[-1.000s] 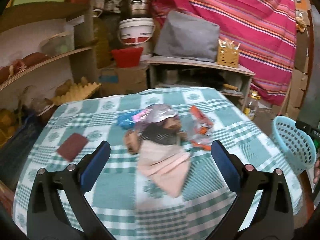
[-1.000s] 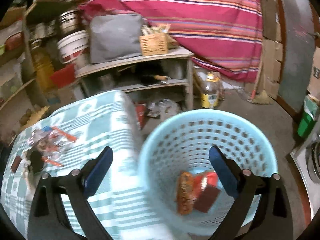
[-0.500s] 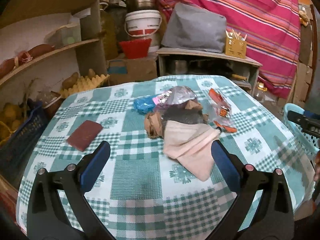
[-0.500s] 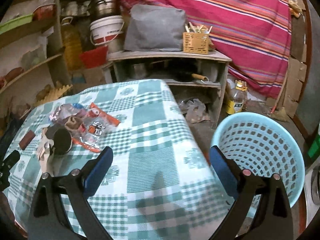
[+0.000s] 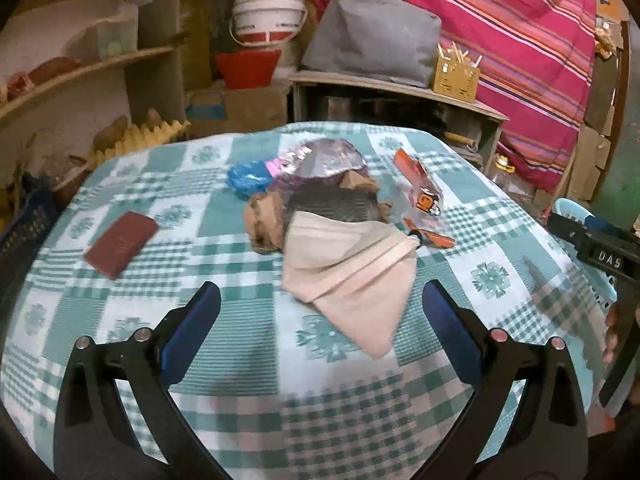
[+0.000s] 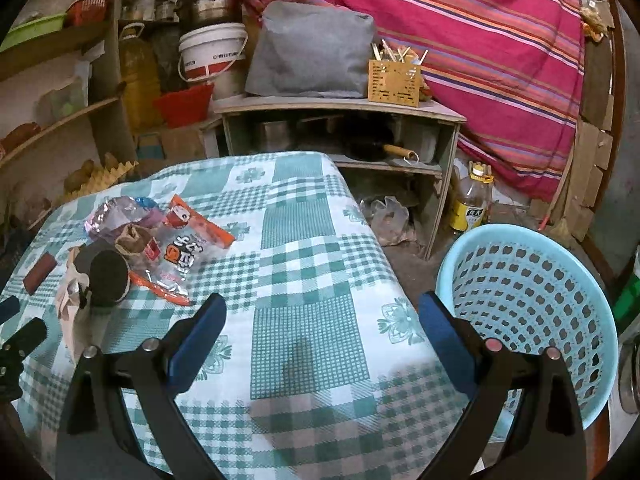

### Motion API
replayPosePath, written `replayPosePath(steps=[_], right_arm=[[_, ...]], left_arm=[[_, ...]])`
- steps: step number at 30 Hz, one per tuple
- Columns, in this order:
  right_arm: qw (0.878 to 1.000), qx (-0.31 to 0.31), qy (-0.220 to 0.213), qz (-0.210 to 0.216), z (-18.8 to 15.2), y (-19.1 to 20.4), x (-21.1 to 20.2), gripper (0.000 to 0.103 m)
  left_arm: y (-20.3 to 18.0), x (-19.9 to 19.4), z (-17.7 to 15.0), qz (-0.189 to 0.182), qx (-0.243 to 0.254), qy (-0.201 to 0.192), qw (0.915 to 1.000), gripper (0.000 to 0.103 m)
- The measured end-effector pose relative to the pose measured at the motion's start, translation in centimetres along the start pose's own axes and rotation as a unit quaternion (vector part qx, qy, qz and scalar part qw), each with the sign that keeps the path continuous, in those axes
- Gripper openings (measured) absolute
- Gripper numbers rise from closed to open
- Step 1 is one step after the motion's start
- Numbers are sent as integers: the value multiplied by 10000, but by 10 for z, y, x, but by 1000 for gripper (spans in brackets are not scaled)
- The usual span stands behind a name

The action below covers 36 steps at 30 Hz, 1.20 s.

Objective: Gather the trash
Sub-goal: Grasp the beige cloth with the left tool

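A heap of trash lies mid-table on the green checked cloth (image 5: 248, 332): a beige cloth bag (image 5: 348, 276), crumpled brown paper (image 5: 264, 220), a silver-purple foil wrapper (image 5: 324, 158), a blue wrapper (image 5: 246, 178) and an orange snack packet (image 5: 420, 188). A dark red flat packet (image 5: 120, 242) lies apart on the left. My left gripper (image 5: 320, 332) is open and empty, just short of the beige bag. My right gripper (image 6: 322, 336) is open and empty over the table's right part. The heap (image 6: 120, 256) is to its left and the light blue basket (image 6: 532, 304) to its right.
A low wooden shelf unit (image 6: 340, 120) with a grey bag (image 6: 312, 60) and a yellow holder stands behind the table. Wall shelves, a white bucket (image 5: 268, 16) and a red bowl are at the back left. An oil bottle (image 6: 472, 204) stands on the floor by the striped curtain.
My right gripper has swung left from over the basket to over the table. My left gripper has shifted left and closer to the heap. Both stayed open.
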State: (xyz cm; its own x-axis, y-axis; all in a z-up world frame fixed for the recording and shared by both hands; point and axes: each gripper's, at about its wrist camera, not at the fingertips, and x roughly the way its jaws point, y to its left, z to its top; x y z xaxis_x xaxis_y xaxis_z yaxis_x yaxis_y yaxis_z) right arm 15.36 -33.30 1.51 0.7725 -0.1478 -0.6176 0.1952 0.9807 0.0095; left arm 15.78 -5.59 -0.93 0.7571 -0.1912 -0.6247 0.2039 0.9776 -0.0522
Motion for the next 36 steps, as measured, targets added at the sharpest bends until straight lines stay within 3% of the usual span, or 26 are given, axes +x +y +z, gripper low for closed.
replayPosePath(steps=[5,9,12,14,16,19,23,36], right_arm=[[9999,-60,95,20,-2,3,4,95],[9998,-102,138,25,-2,4,8,95],[9998,-92,196,1,-3,6,12,95],[9997,-71,235,20,-3,7,15,95],[9996,-72,282,54,-3,12,18,95],[9993,-144,320,129,-3,24,20,95],[9984,-372,344,233,-5,44,21,95],[9941,-779,481,583,-15,93,21,95]], left_arm=[[-15,16,0,5,111,153,9998,97],[-27,24,0,339,327,145,9988,97],[-22,26,2,202,239,200,9993,78],[-18,29,3,23,166,295,9994,53],[-14,30,4,-86,122,331,9993,44],[-8,26,5,-192,109,288,9993,20],[9,17,6,-214,75,258,9994,7],[95,-15,12,288,-341,-164,9989,4]])
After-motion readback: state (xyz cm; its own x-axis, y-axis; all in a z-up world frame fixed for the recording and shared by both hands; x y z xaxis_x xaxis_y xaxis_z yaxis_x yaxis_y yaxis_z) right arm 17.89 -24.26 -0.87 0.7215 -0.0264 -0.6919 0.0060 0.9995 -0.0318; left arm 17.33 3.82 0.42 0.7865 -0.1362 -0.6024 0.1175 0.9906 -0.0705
